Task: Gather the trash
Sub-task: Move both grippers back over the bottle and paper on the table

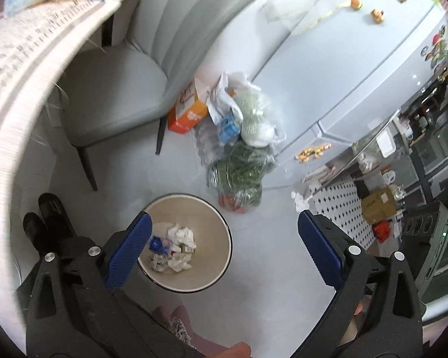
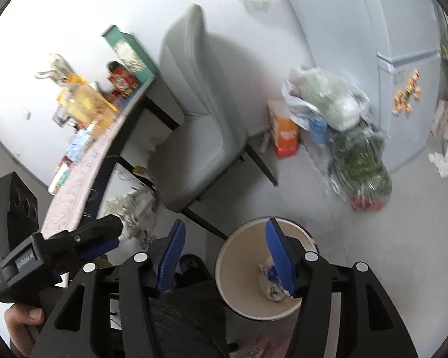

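Left wrist: bin (image 1: 224, 223) between spread fingers (image 1: 125, 250)

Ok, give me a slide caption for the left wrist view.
Open left gripper above a round bin holding crumpled paper, beside a grey chair and bagged groceries.

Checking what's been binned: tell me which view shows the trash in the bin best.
Left wrist view: the trash lies sharp and mostly unobstructed on the bin floor. The right wrist view shows the trash blurred, partly behind a right claw finger.
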The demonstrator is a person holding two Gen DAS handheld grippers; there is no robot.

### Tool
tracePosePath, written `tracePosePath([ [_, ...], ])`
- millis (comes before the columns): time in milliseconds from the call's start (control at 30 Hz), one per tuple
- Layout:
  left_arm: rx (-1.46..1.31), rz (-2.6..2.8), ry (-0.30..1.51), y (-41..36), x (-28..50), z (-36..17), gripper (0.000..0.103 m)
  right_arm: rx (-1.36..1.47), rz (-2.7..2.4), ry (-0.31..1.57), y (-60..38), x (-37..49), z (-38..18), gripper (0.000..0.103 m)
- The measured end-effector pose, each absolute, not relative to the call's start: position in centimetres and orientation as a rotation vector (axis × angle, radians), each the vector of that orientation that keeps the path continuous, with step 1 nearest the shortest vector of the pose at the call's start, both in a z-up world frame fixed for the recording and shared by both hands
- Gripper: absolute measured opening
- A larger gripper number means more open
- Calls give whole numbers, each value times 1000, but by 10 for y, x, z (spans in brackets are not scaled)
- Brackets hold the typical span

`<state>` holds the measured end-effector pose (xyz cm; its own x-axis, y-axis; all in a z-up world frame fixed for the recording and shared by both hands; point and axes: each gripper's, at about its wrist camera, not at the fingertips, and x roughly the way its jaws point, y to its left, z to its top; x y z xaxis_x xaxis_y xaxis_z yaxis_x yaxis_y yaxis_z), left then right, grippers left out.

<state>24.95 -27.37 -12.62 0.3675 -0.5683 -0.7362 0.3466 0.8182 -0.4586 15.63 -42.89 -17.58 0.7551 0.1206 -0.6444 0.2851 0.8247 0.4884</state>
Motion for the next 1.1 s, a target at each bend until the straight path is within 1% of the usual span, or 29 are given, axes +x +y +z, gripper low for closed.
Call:
tracePosePath([
  [133, -237, -544, 972, -241, 243, -97, 97, 568, -64, 678, -406, 160, -151, 63],
  [233, -236, -484, 920, -213, 238, -79, 97, 534, -44, 656, -385, 163, -134, 70],
  [300, -238, -445, 895, -193, 236, -71, 97, 511, -33, 645, -372, 164, -125, 80],
  [333, -244, -422, 884, -181, 235, -66, 97, 501, -30, 638, -365, 165, -121, 83],
  [400, -257, -391, 866, -162, 233, -60, 97, 488, -23, 627, -353, 165, -115, 91],
  [467, -266, -355, 843, -142, 228, -55, 97, 474, -15, 620, -339, 166, -110, 95],
  [800, -322, -201, 783, -54, 194, -50, 97, 417, 85, 625, -284, 171, -93, 95],
  [1100, -342, -104, 756, 2, 163, -54, 97, 369, 198, 633, -230, 172, -85, 95],
])
